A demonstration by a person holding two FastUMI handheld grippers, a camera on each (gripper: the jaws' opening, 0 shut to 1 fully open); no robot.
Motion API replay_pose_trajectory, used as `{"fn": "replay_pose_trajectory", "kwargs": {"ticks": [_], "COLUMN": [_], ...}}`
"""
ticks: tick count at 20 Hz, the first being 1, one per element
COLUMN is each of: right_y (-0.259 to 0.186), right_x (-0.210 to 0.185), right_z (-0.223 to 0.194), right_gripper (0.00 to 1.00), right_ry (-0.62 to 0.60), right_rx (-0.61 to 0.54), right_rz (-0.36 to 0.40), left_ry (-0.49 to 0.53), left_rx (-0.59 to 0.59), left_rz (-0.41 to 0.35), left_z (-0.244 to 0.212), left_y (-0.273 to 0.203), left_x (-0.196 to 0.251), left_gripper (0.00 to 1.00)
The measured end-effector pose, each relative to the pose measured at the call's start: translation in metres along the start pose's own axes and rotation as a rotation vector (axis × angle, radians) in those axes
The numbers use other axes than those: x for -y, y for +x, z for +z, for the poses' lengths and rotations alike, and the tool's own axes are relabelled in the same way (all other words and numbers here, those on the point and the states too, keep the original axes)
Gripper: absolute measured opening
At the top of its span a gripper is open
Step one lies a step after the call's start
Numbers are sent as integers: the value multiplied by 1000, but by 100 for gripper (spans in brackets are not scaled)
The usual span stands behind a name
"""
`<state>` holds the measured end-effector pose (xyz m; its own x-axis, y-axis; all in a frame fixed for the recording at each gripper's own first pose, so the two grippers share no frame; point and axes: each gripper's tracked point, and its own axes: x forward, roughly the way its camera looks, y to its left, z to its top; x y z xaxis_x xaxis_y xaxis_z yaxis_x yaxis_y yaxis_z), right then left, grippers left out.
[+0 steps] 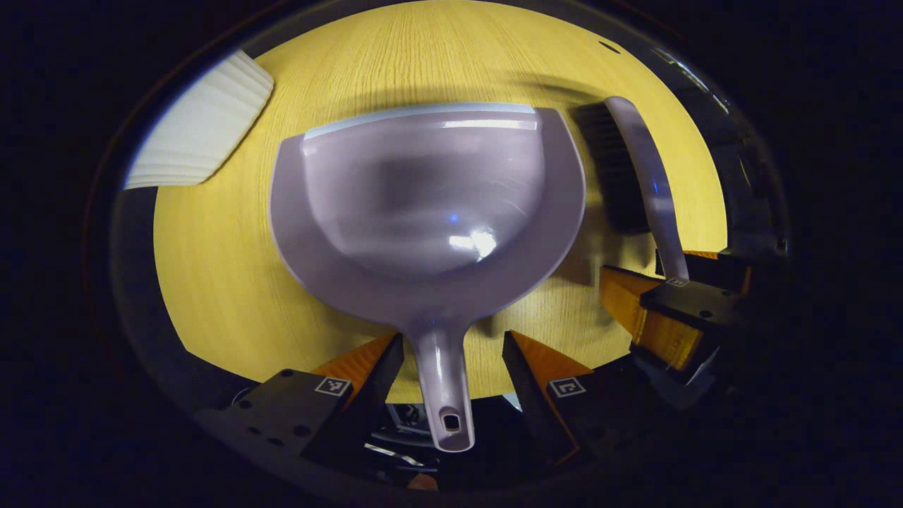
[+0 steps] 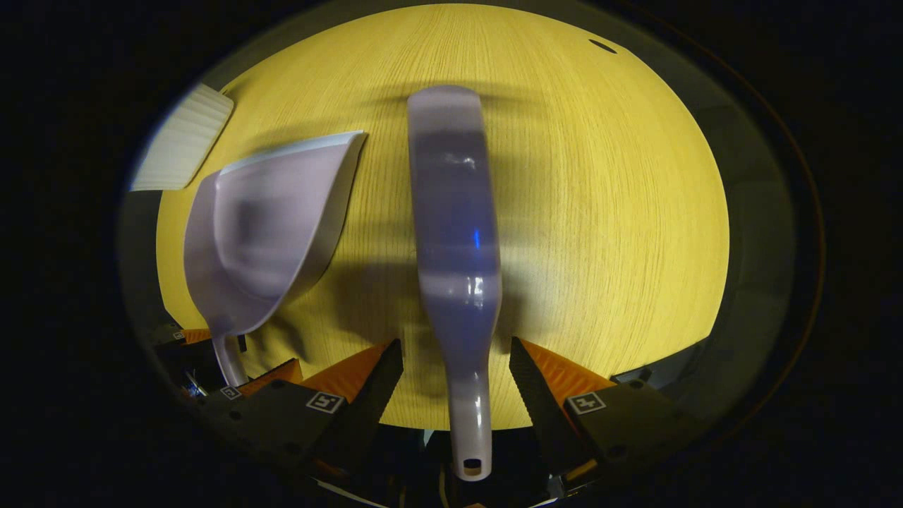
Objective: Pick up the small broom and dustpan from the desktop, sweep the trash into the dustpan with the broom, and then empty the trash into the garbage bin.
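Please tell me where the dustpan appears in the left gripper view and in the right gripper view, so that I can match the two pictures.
Left gripper view: the dustpan fills the centre, its handle pointing down between the left tongs, which stand open.
Right gripper view: the dustpan lies at the left, beside the broom in the centre.
Shared landmark: the white ribbed object at the upper left of the wooden desktop.

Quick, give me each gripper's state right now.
Left gripper: open, fingers either side of the dustpan handle, not pressing it.
Right gripper: open, fingers either side of the broom handle, not pressing it.
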<state>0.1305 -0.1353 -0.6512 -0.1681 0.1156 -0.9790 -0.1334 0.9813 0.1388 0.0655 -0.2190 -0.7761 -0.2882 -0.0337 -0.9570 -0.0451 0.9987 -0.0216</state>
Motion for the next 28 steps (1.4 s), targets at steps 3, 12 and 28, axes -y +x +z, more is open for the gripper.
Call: {"fn": "replay_pose_trajectory", "kwargs": {"ticks": [3, 12, 28], "right_y": [-15, -92, -374], "right_x": [0, 6, 31], "right_z": [-5, -11, -41], "right_gripper": [98, 94, 97], "right_ry": [-17, -33, 10], "right_rx": [12, 180, 1097], "right_rz": [13, 107, -65], "left_ry": [30, 112, 115], "left_rx": [41, 271, 1076], "left_rz": [-2, 21, 116], "left_z": [-4, -27, -64], "left_y": [-14, -81, -286], "left_x": [4, 8, 11], "left_gripper": [84, 84, 84]}}
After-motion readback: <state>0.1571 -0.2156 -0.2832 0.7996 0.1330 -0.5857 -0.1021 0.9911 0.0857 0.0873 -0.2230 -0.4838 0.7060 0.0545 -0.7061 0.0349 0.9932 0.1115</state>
